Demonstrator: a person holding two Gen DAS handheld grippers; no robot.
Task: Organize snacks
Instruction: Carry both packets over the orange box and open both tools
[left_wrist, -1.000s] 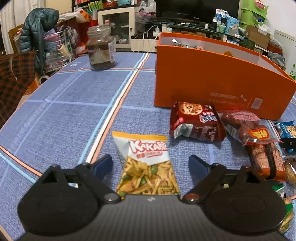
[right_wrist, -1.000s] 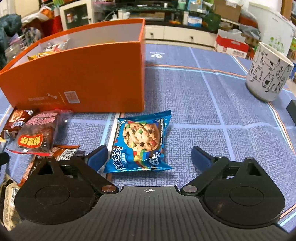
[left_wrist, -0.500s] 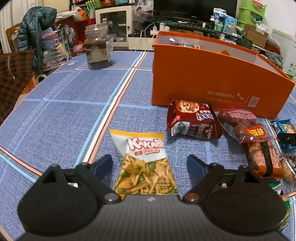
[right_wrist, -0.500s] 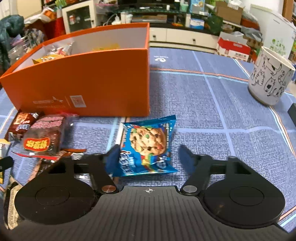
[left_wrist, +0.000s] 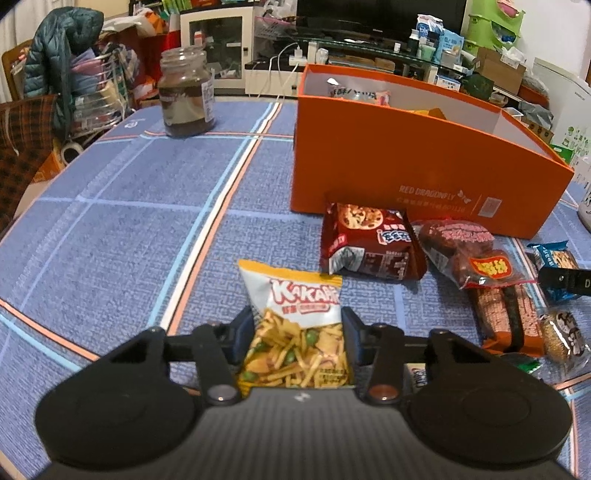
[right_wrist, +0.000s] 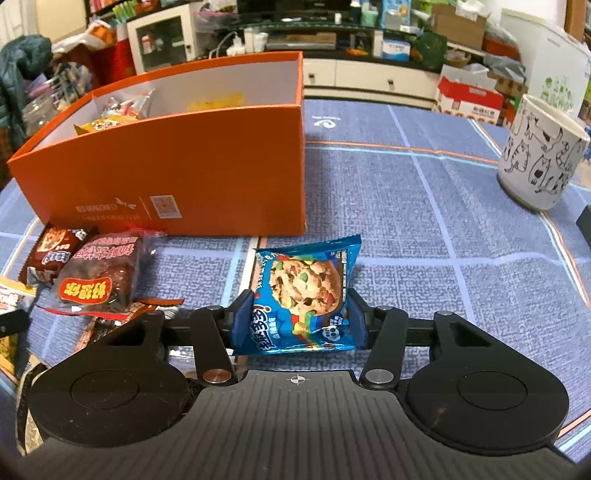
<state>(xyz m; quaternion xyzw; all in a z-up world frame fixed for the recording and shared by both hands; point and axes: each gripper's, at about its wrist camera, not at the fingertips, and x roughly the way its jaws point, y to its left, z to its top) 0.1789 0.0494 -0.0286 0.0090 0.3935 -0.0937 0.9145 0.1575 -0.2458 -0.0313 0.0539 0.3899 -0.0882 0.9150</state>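
- Both pairs of tongs have closed since a second ago: the left tongs (left_wrist: 297, 325) now clamp the white-and-yellow crinkly snack-mix packet (left_wrist: 295, 325), and the right tongs (right_wrist: 300, 314) clamp the blue foil cookie packet (right_wrist: 306, 295).
- Each packet sits low between its pads, apparently still on the blue checked cloth of the bench (left_wrist: 110, 229).
- Lift straight up first, clearing the red cookie packet (left_wrist: 369, 240) nearby.
- Grip gently, I judge; puffed bags slip and crush.
- Carry over the tall wall of the open orange cardboard box (right_wrist: 184, 166), then release inside.
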